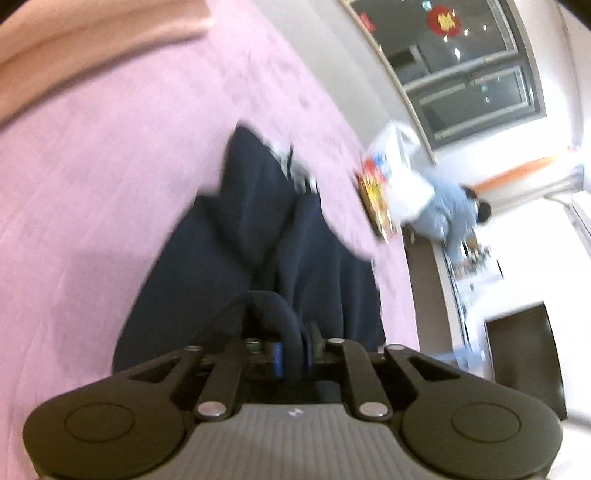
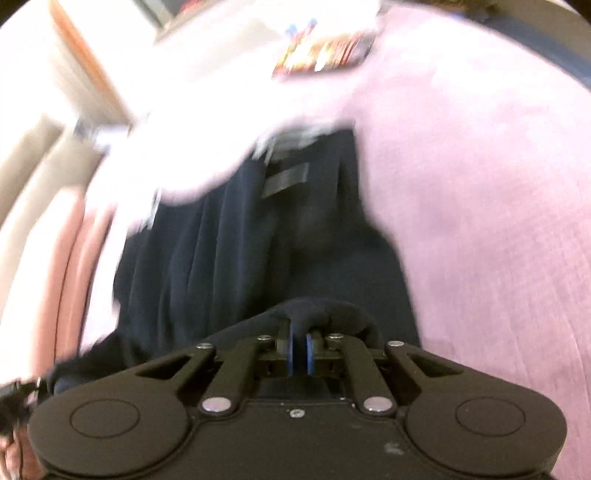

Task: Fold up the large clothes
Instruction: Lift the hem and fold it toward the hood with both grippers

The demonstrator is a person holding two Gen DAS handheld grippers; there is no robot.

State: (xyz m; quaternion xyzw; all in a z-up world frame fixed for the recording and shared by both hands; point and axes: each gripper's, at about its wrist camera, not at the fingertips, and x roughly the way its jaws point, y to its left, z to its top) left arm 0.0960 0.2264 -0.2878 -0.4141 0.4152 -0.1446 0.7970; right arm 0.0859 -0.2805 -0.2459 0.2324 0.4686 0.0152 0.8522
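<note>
Pink textured fabric bed cover (image 1: 92, 192) fills most of both wrist views and forms the surface under the work; it shows again in the right wrist view (image 2: 480, 221). Both frames are motion-blurred, so fine detail is uncertain.

Dark navy cloth garment (image 1: 251, 236) lies in long folds across the pink cover, running away from the cameras toward the far edge of the bed. In the right wrist view the same garment (image 2: 229, 243) carries a grey rectangular patch (image 2: 286, 180) near its far end, beside a white blurred mass I cannot identify.

Dark glazed window (image 1: 469, 62) stands in the wall beyond the bed, with a red round decoration (image 1: 445, 20) on the glass. A red and yellow printed packet (image 1: 375, 199) sits at the far bed edge, touching a white plastic bag (image 1: 399, 173); the packet also shows in the right wrist view (image 2: 325, 53).

Left gripper (image 1: 291, 350): jaws drawn close together, clamped on a rolled edge of the navy garment that loops up over the blue pads.

Right gripper (image 2: 300, 352): jaws nearly together, blue pads pinching a bunched fold of the same garment, which humps just above the fingertips
</note>
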